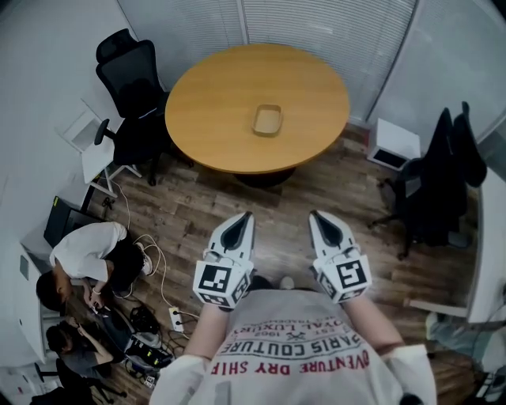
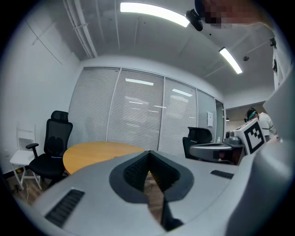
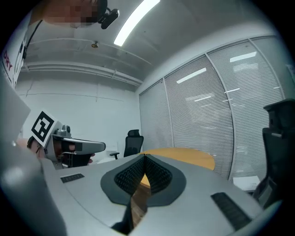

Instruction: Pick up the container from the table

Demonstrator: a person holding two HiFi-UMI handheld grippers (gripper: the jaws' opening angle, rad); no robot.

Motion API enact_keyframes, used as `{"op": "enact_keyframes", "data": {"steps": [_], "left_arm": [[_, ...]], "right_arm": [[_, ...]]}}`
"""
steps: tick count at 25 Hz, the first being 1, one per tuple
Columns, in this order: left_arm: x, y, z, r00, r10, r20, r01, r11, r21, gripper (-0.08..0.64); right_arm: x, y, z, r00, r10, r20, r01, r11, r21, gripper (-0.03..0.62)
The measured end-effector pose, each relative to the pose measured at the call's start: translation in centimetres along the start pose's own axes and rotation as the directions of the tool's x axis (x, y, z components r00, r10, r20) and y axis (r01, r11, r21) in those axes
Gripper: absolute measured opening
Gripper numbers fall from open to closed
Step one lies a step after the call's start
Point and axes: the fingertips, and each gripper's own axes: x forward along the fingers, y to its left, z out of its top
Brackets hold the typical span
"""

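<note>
A small tan container [image 1: 267, 120] sits right of centre on the round wooden table [image 1: 213, 95]. My left gripper [image 1: 243, 217] and right gripper [image 1: 318, 217] are held side by side over the wood floor, well short of the table, pointing toward it. Both are shut with nothing between the jaws. In the left gripper view the table [image 2: 92, 154] shows beyond my left gripper [image 2: 148, 154], with the other gripper's body [image 2: 216, 151] at the right. In the right gripper view the table [image 3: 189, 159] lies past my right gripper [image 3: 144, 157]. The container is hidden in both gripper views.
A black office chair [image 1: 134, 87] stands left of the table, another chair with dark clothing [image 1: 439, 182] at the right. Two people [image 1: 87, 261] crouch on the floor at the lower left among cables and a power strip [image 1: 175, 318]. Window blinds [image 1: 316, 24] line the far wall.
</note>
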Motion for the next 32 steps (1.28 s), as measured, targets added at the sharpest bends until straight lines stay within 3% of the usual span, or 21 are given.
{"op": "enact_keyframes", "data": {"steps": [8, 15, 23, 32], "left_arm": [[6.8, 1.4, 0.6, 1.000, -0.020, -0.003, 0.020, 1.000, -0.013, 0.002], [14.2, 5.5, 1.4, 0.997, -0.066, -0.038, 0.066, 0.998, -0.003, 0.002], [23.2, 12.4, 3.9, 0.990, -0.136, -0.040, 0.137, 0.991, 0.009, 0.002], [31.2, 22.4, 5.1, 0.986, -0.161, -0.048, 0.161, 0.987, -0.018, 0.002]], "right_arm": [[4.2, -5.2, 0.6, 1.000, -0.030, -0.006, 0.030, 1.000, -0.006, 0.002], [10.2, -9.7, 1.7, 0.995, -0.099, 0.000, 0.099, 0.995, 0.011, 0.002], [19.7, -13.9, 2.4, 0.984, -0.177, -0.017, 0.177, 0.984, 0.035, 0.002], [32.3, -16.6, 2.4, 0.980, -0.194, -0.041, 0.196, 0.978, 0.069, 0.002]]}}
